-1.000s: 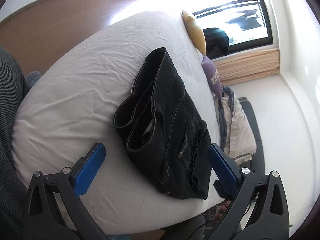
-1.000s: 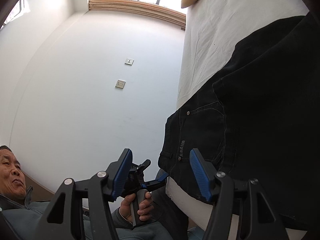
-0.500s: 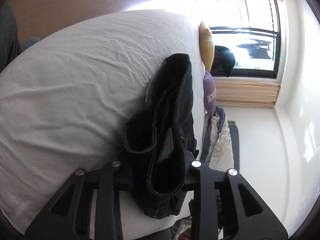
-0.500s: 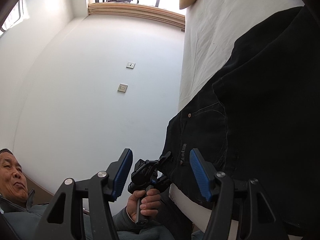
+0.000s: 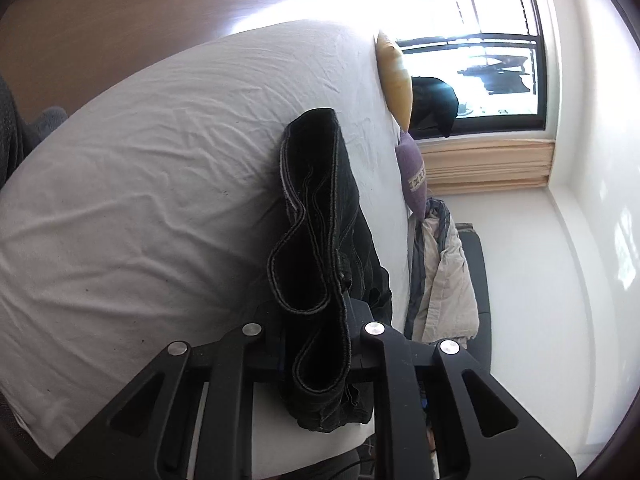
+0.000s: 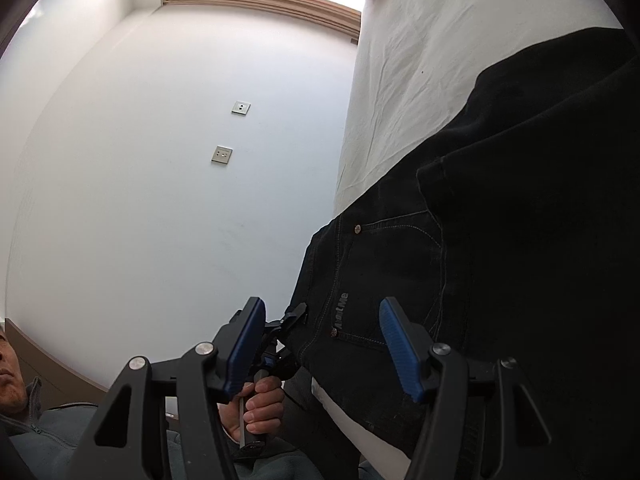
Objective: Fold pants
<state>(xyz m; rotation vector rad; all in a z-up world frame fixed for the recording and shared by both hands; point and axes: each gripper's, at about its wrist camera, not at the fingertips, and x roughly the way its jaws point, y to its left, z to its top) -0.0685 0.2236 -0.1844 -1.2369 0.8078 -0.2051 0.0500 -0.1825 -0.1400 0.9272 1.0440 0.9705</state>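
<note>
Black folded pants (image 5: 324,216) lie near the right edge of a white bed (image 5: 152,184). My left gripper (image 5: 316,344) is shut on the near end of the pants, the hems bunched between its jaws. In the right wrist view the pants (image 6: 500,240) fill the right side, waistband and pocket near the bed edge. My right gripper (image 6: 322,340) is open with blue pads, the waistband corner between its fingers without contact. The left gripper (image 6: 280,332) shows there too, held in a hand and gripping the pants' edge.
A yellow pillow (image 5: 396,80) and a purple cushion (image 5: 414,176) lie at the bed's far edge. A pale jacket (image 5: 444,276) rests on a dark bench beside the bed. A white wall (image 6: 160,200) with two sockets faces the bed. The person (image 6: 16,380) sits at lower left.
My left gripper went from open around the pants' near end to shut on it and lifted the hems a little. My right gripper stayed open and nearly still.
</note>
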